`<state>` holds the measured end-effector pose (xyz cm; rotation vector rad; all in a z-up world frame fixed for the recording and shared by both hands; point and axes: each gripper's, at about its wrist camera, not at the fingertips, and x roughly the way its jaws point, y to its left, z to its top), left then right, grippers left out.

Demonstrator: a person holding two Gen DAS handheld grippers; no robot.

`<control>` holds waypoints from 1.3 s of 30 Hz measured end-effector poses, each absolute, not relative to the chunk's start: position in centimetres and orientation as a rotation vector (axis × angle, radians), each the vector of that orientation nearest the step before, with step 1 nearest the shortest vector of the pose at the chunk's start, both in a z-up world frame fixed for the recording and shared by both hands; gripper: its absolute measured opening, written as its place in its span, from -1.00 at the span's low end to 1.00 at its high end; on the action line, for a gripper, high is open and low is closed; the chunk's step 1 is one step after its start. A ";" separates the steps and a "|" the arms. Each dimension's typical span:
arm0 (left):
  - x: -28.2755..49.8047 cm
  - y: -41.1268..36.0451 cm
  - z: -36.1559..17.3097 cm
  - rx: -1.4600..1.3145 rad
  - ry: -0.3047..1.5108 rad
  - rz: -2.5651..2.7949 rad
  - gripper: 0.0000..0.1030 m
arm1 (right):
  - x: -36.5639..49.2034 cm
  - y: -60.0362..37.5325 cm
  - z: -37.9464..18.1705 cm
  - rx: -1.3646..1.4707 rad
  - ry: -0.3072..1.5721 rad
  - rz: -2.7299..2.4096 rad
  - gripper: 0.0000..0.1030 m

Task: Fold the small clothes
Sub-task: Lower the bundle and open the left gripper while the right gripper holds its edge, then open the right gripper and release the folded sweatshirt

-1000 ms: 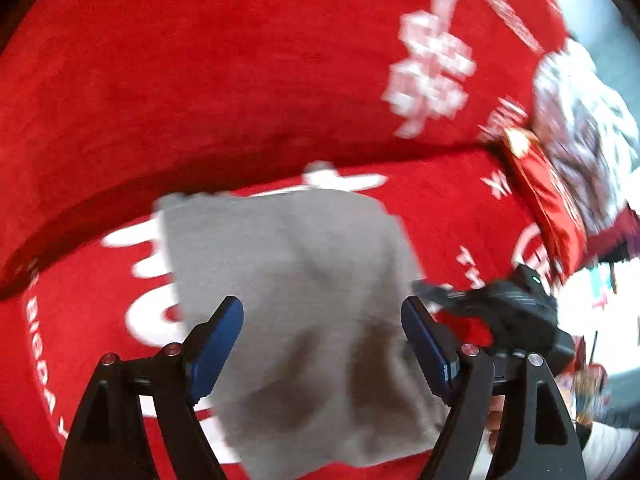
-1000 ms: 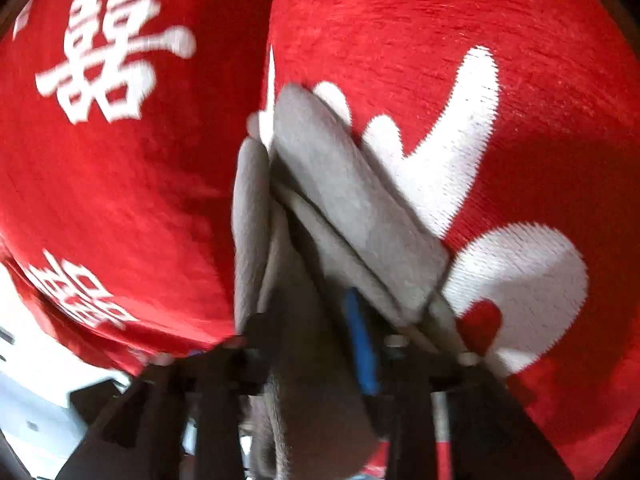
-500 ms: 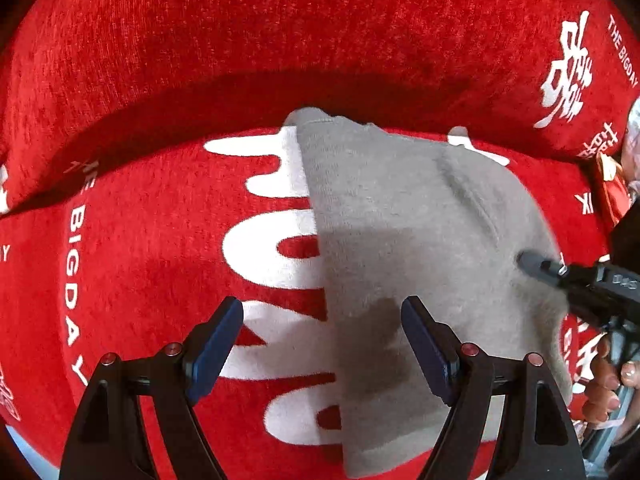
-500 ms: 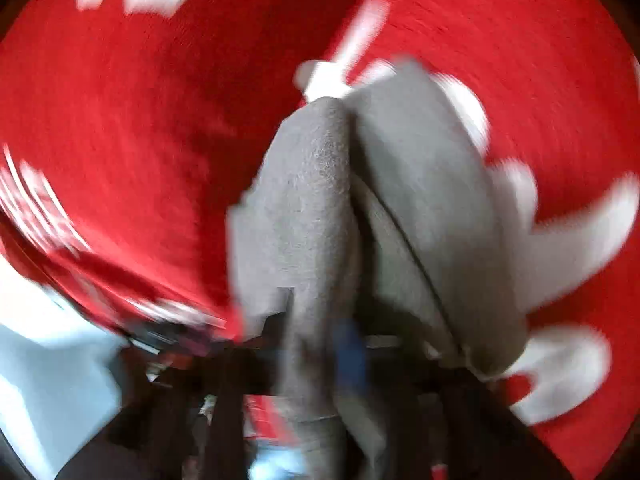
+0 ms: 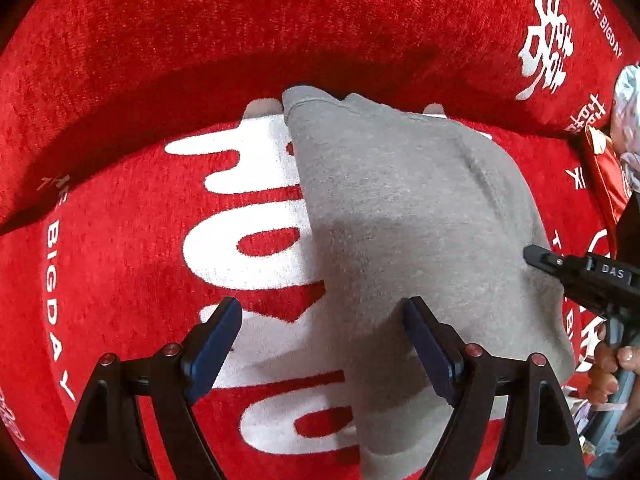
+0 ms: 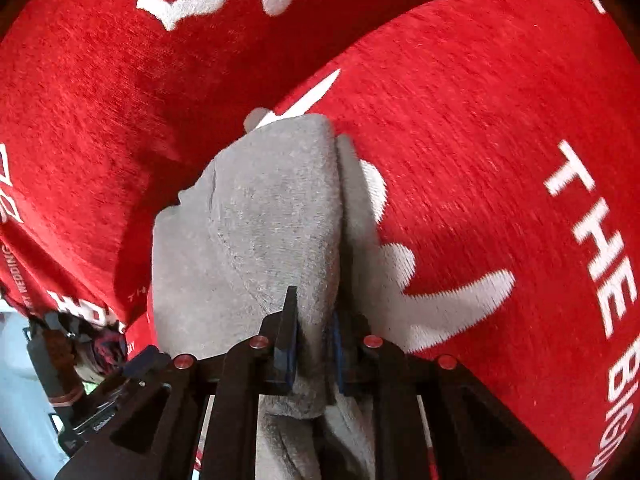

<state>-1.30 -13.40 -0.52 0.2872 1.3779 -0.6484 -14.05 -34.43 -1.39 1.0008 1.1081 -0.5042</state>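
Fingers of right gripper (image 6: 314, 338) pinch grey garment (image 5: 408, 216) fold; only left view shows left gripper (image 5: 322, 346) wide, empty, over red blanket (image 5: 120, 240).

A red chenille cover (image 5: 132, 248) with large white lettering and the small words "THE BIGDAY" carries everything; it spreads over a flat seat and rises into a backrest behind. A grey garment (image 5: 404, 216) lies directly on the seat, overlapping the white letters, its far edge at the dark crease under the backrest (image 5: 240, 28). The right wrist view shows the garment (image 6: 276, 216) bunched and raised off the cover (image 6: 480, 128).
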 end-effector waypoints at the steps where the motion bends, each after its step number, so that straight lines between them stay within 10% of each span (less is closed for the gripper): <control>1: -1.3 -13.3 -0.4 0.297 1.381 -0.649 0.64 | -14.4 -34.6 -1.4 1.008 1.113 -0.507 -0.66; 7: -1.9 -12.0 0.5 0.252 1.456 -0.742 0.64 | -16.8 -33.3 1.4 1.105 1.079 -0.429 -0.02; 11: -3.4 -11.7 0.5 0.236 1.516 -0.798 0.64 | -18.7 -31.0 2.7 1.076 1.095 -0.409 0.00; 18: -6.6 -13.1 -1.9 0.470 1.478 -0.792 0.64 | -18.7 -28.2 1.7 0.950 1.185 -0.424 -0.85; 39: -8.4 -9.1 -0.4 0.514 1.450 -0.720 0.79 | -22.4 -28.8 1.5 0.905 1.313 -0.666 -0.81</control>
